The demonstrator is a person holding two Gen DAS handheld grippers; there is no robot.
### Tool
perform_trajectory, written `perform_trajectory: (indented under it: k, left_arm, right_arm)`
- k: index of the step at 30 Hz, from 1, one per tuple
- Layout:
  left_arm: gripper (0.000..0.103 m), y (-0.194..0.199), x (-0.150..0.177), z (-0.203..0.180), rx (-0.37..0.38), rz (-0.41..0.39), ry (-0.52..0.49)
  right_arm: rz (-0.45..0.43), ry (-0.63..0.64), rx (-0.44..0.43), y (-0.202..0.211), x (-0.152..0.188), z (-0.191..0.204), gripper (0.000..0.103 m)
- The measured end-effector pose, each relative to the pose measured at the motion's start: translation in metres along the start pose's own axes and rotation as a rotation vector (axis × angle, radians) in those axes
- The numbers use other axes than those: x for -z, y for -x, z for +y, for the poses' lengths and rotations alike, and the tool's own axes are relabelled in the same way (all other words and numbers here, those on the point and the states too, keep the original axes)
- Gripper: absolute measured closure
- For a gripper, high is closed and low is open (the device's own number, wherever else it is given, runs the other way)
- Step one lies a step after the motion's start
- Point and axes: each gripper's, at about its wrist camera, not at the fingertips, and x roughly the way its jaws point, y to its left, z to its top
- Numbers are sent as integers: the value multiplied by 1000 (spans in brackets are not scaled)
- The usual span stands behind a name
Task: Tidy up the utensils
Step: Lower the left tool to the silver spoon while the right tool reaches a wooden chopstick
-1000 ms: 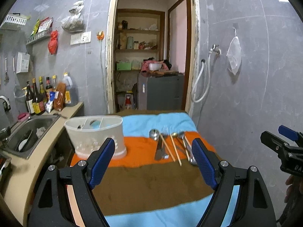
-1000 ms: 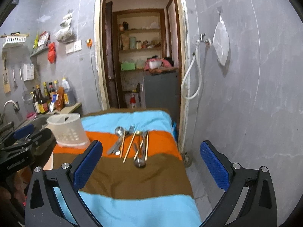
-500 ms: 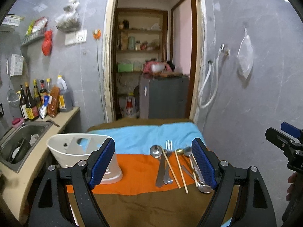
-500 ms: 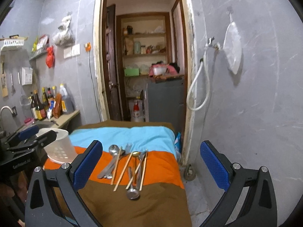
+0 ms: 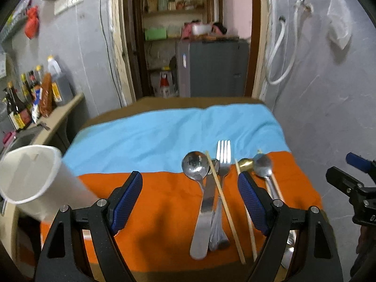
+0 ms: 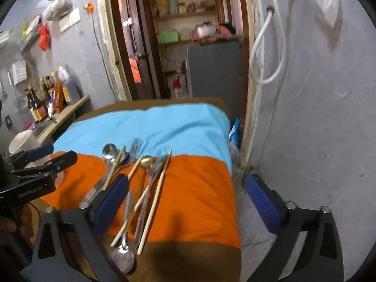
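Several utensils lie on the orange stripe of a striped cloth (image 5: 152, 202): a steel spoon (image 5: 196, 165), a fork (image 5: 223, 155), wooden chopsticks (image 5: 225, 204) and a gold spoon (image 5: 245, 163). They also show in the right wrist view: steel spoon (image 6: 109, 152), gold spoon (image 6: 146, 162), chopsticks (image 6: 155, 199). A white plastic utensil holder (image 5: 30, 176) stands at the left. My left gripper (image 5: 190, 202) is open and empty, low over the cloth just left of the utensils. My right gripper (image 6: 188, 202) is open and empty over the utensils' right side.
The cloth-covered table (image 6: 164, 127) ends at its right edge by a grey wall (image 6: 317, 117) and a white hose (image 6: 270, 54). A counter with bottles (image 5: 28, 94) and a sink stand left. A doorway (image 5: 188, 35) lies beyond.
Both grippers have moved forward and down toward the utensils, which now look larger and closer. The holder has slid to the left edge of the left view. Both stay open.
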Motion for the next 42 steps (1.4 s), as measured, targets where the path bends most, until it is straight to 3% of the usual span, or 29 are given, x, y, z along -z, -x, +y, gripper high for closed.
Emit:
perform_trajectory:
  k: [4, 7, 12, 19, 25, 29, 30, 31, 34, 36, 37, 42]
  left_arm:
    - [25, -33, 0, 1, -8, 50, -2]
    - [33, -55, -3, 8, 15, 92, 32]
    - [46, -79, -7, 23, 65, 139, 102]
    - [66, -104, -14, 44, 135, 207, 189]
    - [67, -108, -20, 54, 191, 209, 216]
    - [69, -106, -24, 58, 202, 224, 215]
    - [73, -107, -24, 59, 207, 229, 213]
    - [81, -107, -25, 59, 219, 237, 214]
    - [90, -107, -26, 59, 238, 261, 220]
    - [97, -108, -27, 57, 235, 267, 218]
    - [100, -108, -29, 57, 239, 269, 226]
    - [103, -95, -30, 51, 188, 259, 235]
  right_arm:
    - [101, -27, -34, -35, 1, -4, 39]
    - [158, -45, -78, -55, 2, -2, 52]
    - [203, -13, -122, -69, 5, 10, 61]
    - [258, -7, -97, -80, 5, 7, 71]
    - [297, 18, -75, -92, -4, 16, 71]
    - [331, 92, -4, -100, -9, 30, 72]
    - [340, 90, 11, -102, -10, 32, 72]
    - [350, 76, 20, -103, -12, 33, 71]
    - [374, 27, 33, -106, -16, 30, 73]
    - [378, 13, 32, -106, -17, 29, 82]
    - [379, -10, 10, -106, -18, 25, 94]
    - [398, -154, -106, -107, -19, 9, 100]
